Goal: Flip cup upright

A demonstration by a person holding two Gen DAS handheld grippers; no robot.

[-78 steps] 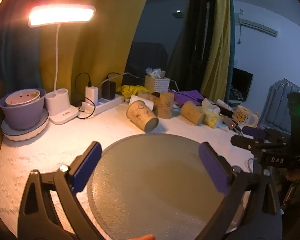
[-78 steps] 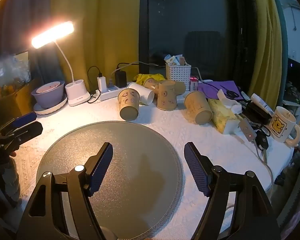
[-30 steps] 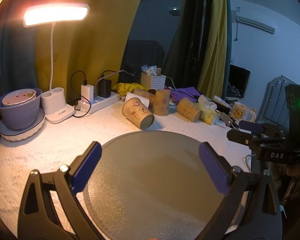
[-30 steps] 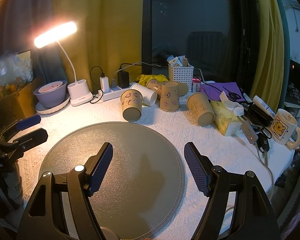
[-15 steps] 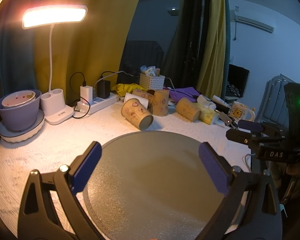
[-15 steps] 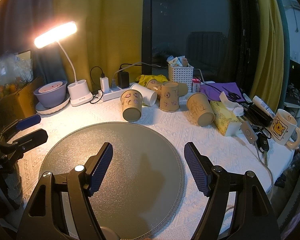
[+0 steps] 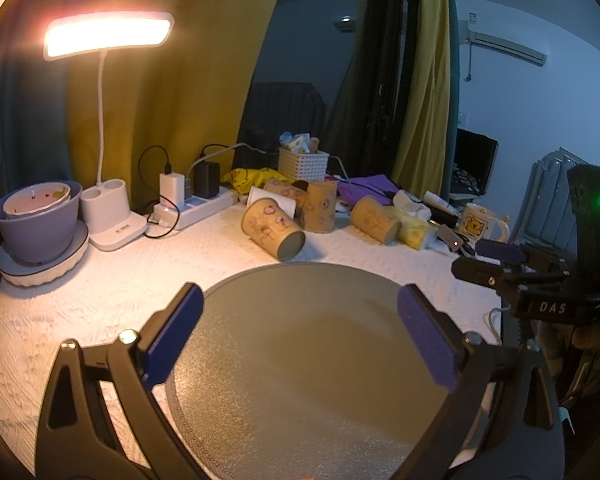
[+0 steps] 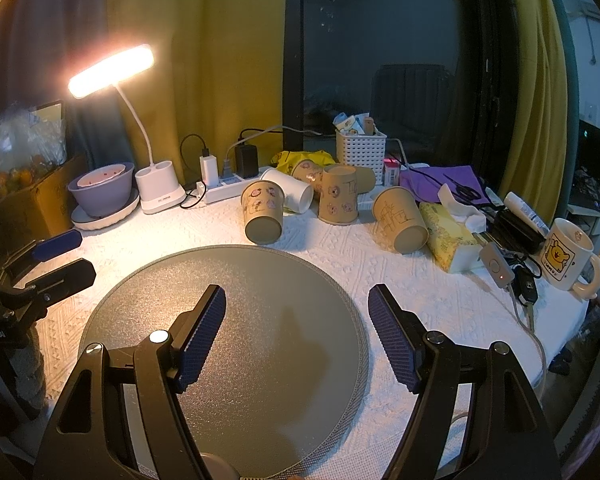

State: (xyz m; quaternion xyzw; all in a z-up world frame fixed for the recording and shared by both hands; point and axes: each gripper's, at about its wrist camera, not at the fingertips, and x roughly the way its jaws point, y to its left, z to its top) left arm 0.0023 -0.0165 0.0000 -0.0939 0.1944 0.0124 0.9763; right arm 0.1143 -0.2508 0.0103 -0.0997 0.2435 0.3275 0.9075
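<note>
Several brown paper cups lie beyond a round grey mat (image 8: 228, 320). The nearest cup (image 8: 262, 216) lies tipped with its base toward me, just past the mat's far edge; it also shows in the left wrist view (image 7: 272, 228). Another tipped cup (image 8: 400, 220) lies to the right, and one cup (image 8: 338, 194) stands mouth-down behind. A white cup (image 8: 288, 190) lies on its side. My right gripper (image 8: 296, 328) is open and empty above the mat. My left gripper (image 7: 300, 336) is open and empty over the mat's left side.
A lit desk lamp (image 8: 156, 188), a purple bowl (image 8: 104, 188) and a power strip (image 8: 228, 188) stand at the back left. A tissue box (image 8: 448, 236), keys and a bear mug (image 8: 564, 256) sit at the right. A white basket (image 8: 360, 152) is behind the cups.
Both grippers have pulled back and risen slightly over the mat. Both stay open. The cups have not moved.
</note>
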